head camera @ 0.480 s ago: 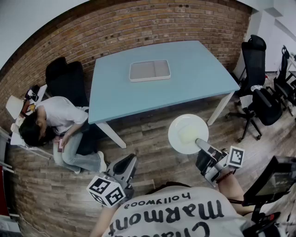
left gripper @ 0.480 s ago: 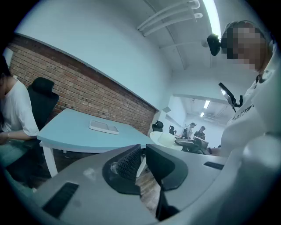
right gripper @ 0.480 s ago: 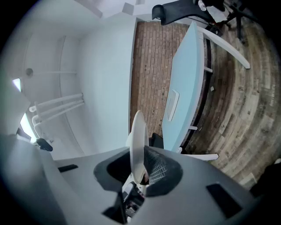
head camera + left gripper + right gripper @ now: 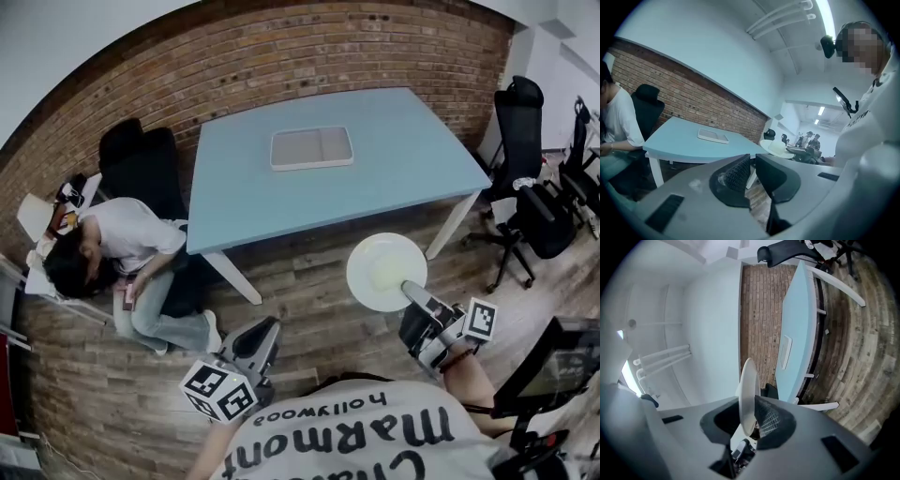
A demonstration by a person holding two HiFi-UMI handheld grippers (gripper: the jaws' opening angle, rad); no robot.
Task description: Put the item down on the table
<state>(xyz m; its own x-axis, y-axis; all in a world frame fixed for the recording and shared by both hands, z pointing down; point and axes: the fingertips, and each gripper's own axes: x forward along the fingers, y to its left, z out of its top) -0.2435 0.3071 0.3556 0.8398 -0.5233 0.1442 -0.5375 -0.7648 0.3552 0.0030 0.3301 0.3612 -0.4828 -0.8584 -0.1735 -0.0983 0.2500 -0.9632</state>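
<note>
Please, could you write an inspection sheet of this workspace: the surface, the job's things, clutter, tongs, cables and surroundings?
Surface: blue table, bare but for one tray.
Job's things: white plate, held by its rim over the floor, not yet over the table.
Clutter: grey tray near the table's middle.
Tongs: right tongs shut on the plate; left tongs a little apart, nothing between them.
Cables: nothing seen.
Surroundings: brick wall behind the table; wooden floor; black chairs at the right; a person sitting to the left of the table.
</note>
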